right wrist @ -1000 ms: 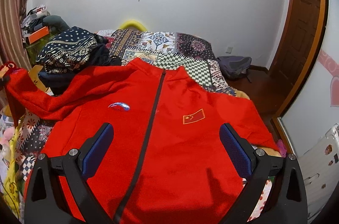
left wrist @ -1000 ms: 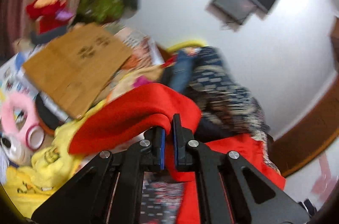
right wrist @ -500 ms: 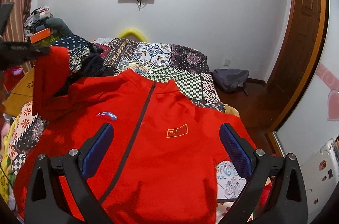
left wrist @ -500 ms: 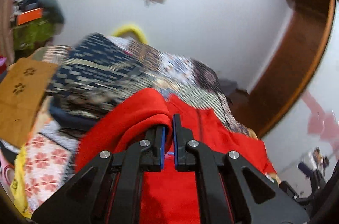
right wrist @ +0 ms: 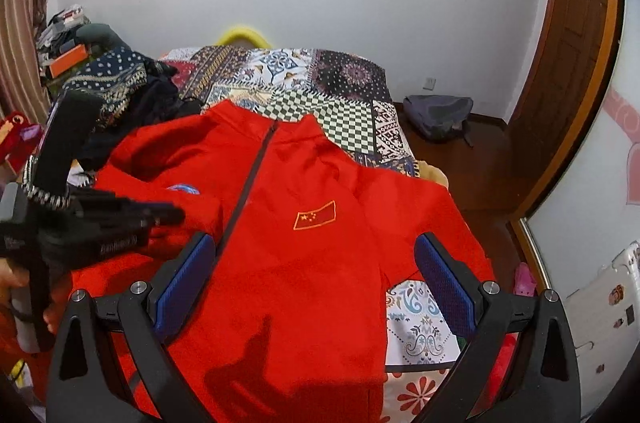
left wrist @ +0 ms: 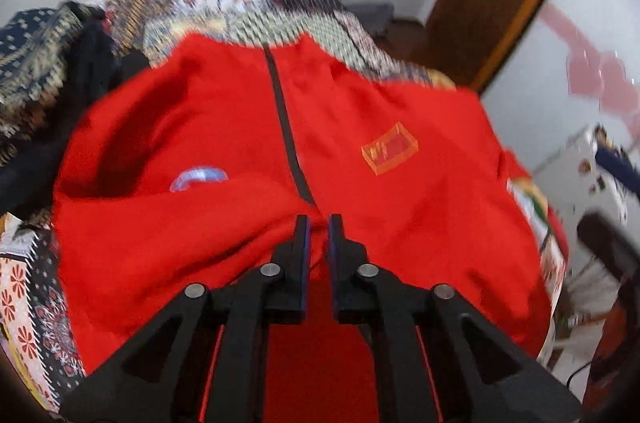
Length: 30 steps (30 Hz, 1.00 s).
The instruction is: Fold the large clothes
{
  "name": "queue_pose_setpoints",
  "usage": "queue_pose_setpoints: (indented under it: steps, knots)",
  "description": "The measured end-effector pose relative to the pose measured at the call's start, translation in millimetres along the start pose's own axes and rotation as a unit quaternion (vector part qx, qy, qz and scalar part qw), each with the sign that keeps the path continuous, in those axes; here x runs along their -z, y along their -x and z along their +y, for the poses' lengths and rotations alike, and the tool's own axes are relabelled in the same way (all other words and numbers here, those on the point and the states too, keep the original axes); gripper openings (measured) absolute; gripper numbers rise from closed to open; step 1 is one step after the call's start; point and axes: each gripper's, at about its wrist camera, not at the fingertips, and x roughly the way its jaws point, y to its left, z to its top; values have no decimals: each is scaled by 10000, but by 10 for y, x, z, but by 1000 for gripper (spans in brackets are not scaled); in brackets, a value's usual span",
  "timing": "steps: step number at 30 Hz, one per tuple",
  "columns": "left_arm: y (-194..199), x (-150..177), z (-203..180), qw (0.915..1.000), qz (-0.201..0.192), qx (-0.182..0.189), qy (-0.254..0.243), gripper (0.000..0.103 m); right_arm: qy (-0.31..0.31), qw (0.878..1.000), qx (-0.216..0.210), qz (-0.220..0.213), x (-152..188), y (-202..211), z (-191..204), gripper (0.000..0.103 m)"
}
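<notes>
1. Red jacket point(right wrist: 288, 263) lay front-up on the patchwork bedspread point(right wrist: 352, 83), collar toward the far wall, dark zip point(right wrist: 248, 179) running down its middle.
2. Flag patch point(right wrist: 315, 215) sat on one chest panel; a blue badge point(right wrist: 183, 189) sat on the other, partly covered by folded cloth.
3. Left gripper point(left wrist: 318, 227) pointed steeply down over the jacket's middle. Its jaws had just been opening slightly from a near-closed state; a fold of red sleeve point(left wrist: 192, 223) lay at its tips, and blur left it unclear whether the pads pressed it.
4. In the right wrist view, the left gripper point(right wrist: 168, 214) appeared from the side, beside the badge, with part of a hand point(right wrist: 12, 279) behind it.
5. Right gripper point(right wrist: 316, 275) hovered above the jacket's lower half, blue pads point(right wrist: 444, 287) wide apart and empty.
6. Dark patterned clothes point(right wrist: 116, 79) were heaped at the bed's far left.
7. Grey bag point(right wrist: 438, 115) rested on the floor near the wooden door point(right wrist: 568, 63).
</notes>
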Motion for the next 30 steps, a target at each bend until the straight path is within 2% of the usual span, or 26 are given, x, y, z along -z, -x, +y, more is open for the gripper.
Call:
queue_pose_setpoints:
  steps: [3,5,8,13,15,19,22,30]
  knots:
    - [42,117,-11,9999,104,22,-94,21,106,9999,0,60,-1,-30,36,99]
    - [138,139,45,10000,12,-7,-83,44,212,9997,-52,75,-24,-55,96,99]
    - [458,199,209,9993,-366,-103,29,52,373,9991,-156,107,-59,-73,196,99]
    - [966,311,661,9923,-951,-712,339,65,842,9946,-567,208,-161,-177,557,99]
    - [1119,394,889,9875,-1096,-1022,495,66,1057,9914,-734,246,-187,-230,712,99]
    - [1247,583,1244,9806,-1117,-1435,729,67,1552,9815,-1015,484,-230,-410,1107,99]
    - [1275,761,1473,9782,-1055,-1506,968,67,1865,9704,-1323,778,-230,-568,1402,99]
    - [1203,1168,1851,9740,-852,-1595,1367,67,2431,9489,-1584,1240,-137,-866,2066,98]
